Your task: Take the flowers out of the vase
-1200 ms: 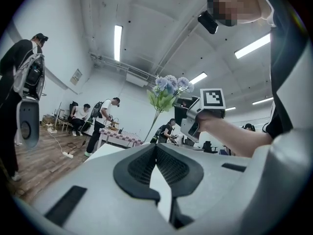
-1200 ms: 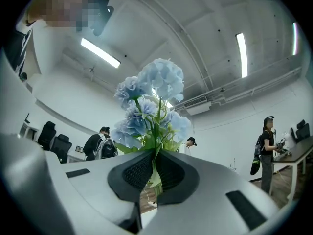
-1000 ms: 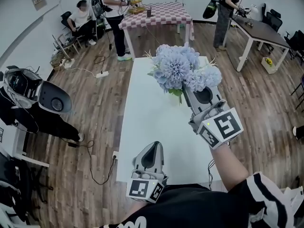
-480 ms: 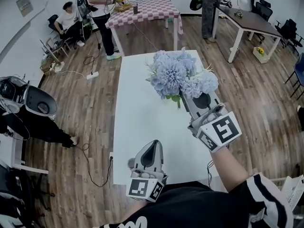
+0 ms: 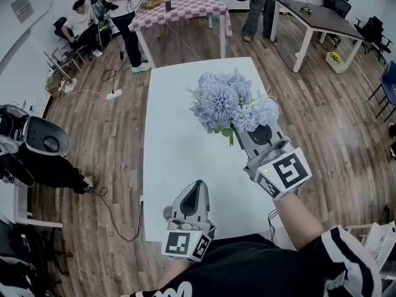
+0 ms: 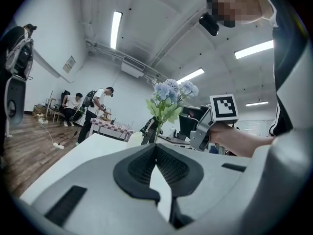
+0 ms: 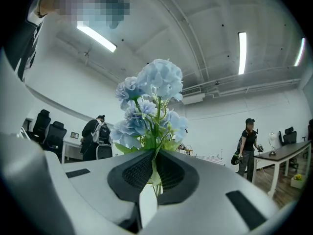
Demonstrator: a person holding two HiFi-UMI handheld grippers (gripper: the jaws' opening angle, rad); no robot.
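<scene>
A bunch of pale blue flowers (image 5: 228, 101) with green leaves hangs over the middle of the white table (image 5: 179, 141). My right gripper (image 5: 239, 131) is shut on its stems, just below the blooms. In the right gripper view the stems (image 7: 155, 153) run up between the closed jaws to the blooms (image 7: 152, 99). My left gripper (image 5: 198, 187) hovers near the table's front edge, shut and empty, its pads (image 6: 146, 165) meeting at the tip. From the left gripper view the flowers (image 6: 171, 94) and the right gripper's marker cube (image 6: 223, 109) show ahead. No vase is visible in the head view.
Beyond the white table stands a checked-cloth table (image 5: 182, 4) with people around it. A long desk (image 5: 322, 17) and office chairs are at the back right. A cable and power strip (image 5: 112, 94) lie on the wooden floor at the left, near dark equipment (image 5: 37, 141).
The right gripper has sunk toward the table with the flowers still in its grip. The left gripper has dropped a little too. Both stay shut.
</scene>
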